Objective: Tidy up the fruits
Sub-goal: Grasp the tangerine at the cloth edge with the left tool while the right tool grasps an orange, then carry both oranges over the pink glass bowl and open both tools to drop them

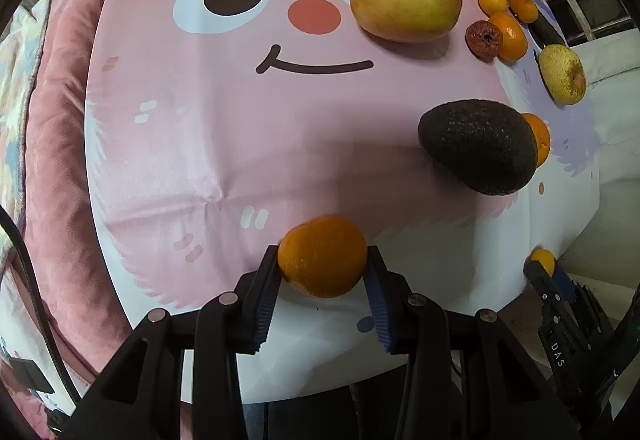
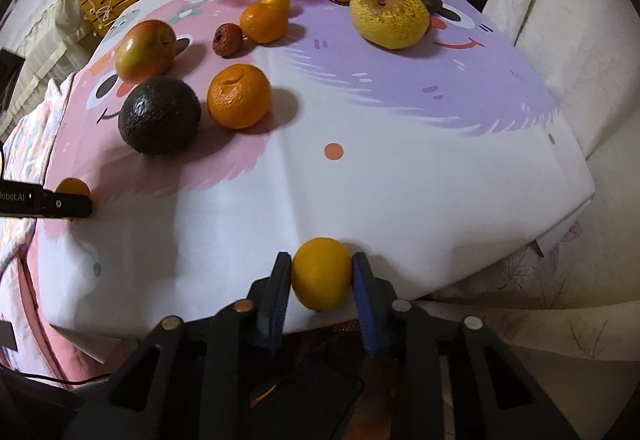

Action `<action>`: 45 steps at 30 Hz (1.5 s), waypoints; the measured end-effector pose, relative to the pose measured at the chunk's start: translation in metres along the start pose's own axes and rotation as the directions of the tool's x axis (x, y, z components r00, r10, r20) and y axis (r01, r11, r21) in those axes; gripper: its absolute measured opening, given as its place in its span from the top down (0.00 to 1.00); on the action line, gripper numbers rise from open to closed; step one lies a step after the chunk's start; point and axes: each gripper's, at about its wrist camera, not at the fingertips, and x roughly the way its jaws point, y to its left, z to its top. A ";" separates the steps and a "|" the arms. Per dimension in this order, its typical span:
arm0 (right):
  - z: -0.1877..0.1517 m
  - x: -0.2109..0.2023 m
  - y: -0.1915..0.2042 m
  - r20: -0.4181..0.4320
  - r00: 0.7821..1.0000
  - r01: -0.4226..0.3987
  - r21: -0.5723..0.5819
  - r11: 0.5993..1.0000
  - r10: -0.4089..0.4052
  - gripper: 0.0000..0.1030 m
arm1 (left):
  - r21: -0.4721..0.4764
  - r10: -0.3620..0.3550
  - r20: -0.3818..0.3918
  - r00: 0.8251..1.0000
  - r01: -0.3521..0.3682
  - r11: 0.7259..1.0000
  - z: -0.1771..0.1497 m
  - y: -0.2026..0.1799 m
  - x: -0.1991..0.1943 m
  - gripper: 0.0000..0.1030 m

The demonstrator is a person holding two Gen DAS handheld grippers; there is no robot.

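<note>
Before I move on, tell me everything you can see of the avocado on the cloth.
The avocado is a single whole fruit, very dark, almost black, with a pebbled, slightly glossy skin and no visible cut or stem. It lies on its side on the pink part of the printed tablecloth, its narrower end pointing toward the near edge in the left wrist view. A large orange sits close beside it; whether they touch cannot be told. The apple lies just beyond. Neither hand-held gripper touches it.

Lettering is showing on both grippers only.
The left gripper (image 2: 60,203) is showing "obot.AI" on its side; the right gripper (image 1: 554,320) is bearing "DAS".
</note>
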 end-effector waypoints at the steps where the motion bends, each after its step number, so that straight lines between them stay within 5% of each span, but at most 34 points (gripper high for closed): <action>1: 0.001 0.000 -0.001 -0.007 1.000 -0.013 0.014 1.000 0.013 0.71 | -0.002 -0.001 -0.004 1.000 0.001 1.000 0.001 0.001 0.000 0.61; 8: 0.009 -0.004 0.001 -0.029 0.999 -0.043 0.027 0.999 0.044 0.71 | -0.001 -0.002 0.033 0.999 0.002 1.000 0.009 0.011 -0.017 0.62; 17: 0.053 -0.035 0.020 0.065 0.993 -0.092 -0.097 0.991 0.098 0.71 | -0.025 -0.001 0.159 0.987 0.005 1.000 0.029 0.001 -0.075 0.62; 36: 0.223 -0.082 0.013 0.246 0.918 -0.210 -0.362 0.908 0.311 0.71 | -0.058 -0.020 0.446 0.895 0.051 0.997 0.116 -0.097 -0.180 0.62; 45: 0.277 -0.053 -0.007 0.217 0.903 -0.269 -0.387 0.882 0.371 0.71 | -0.079 -0.010 0.428 0.904 0.048 0.996 0.169 -0.138 -0.161 0.62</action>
